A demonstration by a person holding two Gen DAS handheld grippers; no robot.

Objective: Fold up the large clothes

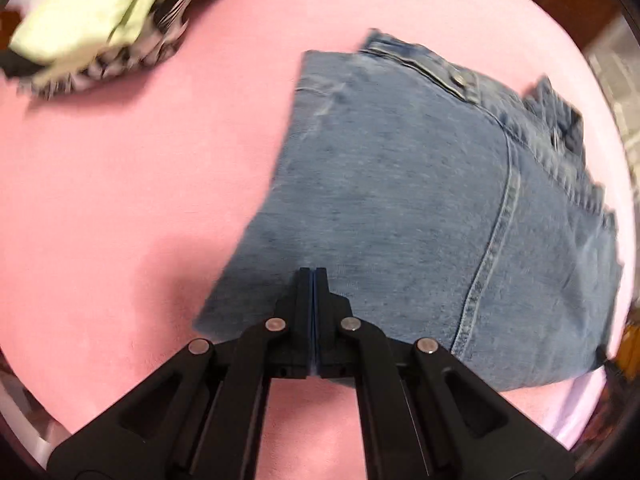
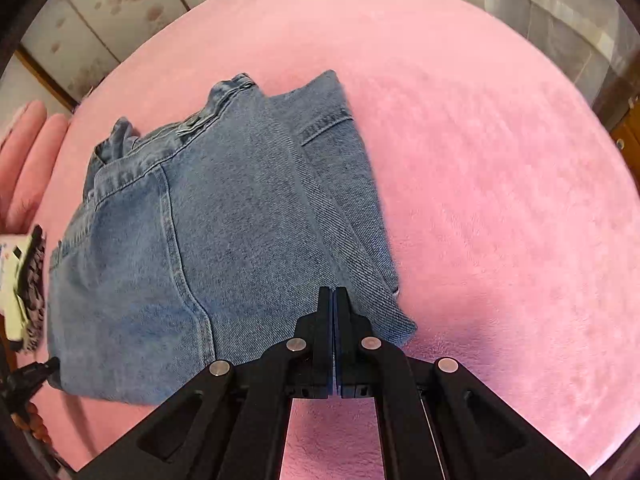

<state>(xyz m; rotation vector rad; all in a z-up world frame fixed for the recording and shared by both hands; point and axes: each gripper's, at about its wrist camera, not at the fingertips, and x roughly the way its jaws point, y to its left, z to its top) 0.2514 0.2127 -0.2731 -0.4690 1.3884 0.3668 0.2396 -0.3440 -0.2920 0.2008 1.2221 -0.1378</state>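
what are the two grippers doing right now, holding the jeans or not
Left gripper: closed, fingers together over the folded jeans, nothing visibly pinched.
Right gripper: closed, empty, above the jeans' edge.

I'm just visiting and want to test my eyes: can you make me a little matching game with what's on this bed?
Things:
1. jeans
2. blanket
3. left gripper
4. pile of clothes

Descriptions:
A. pink, spread under everything
B. blue denim, folded
C. black, jaws shut with nothing between them
D. pale green and black-and-white, lying apart from the denim

Pairs: 1-B, 2-A, 3-C, 4-D
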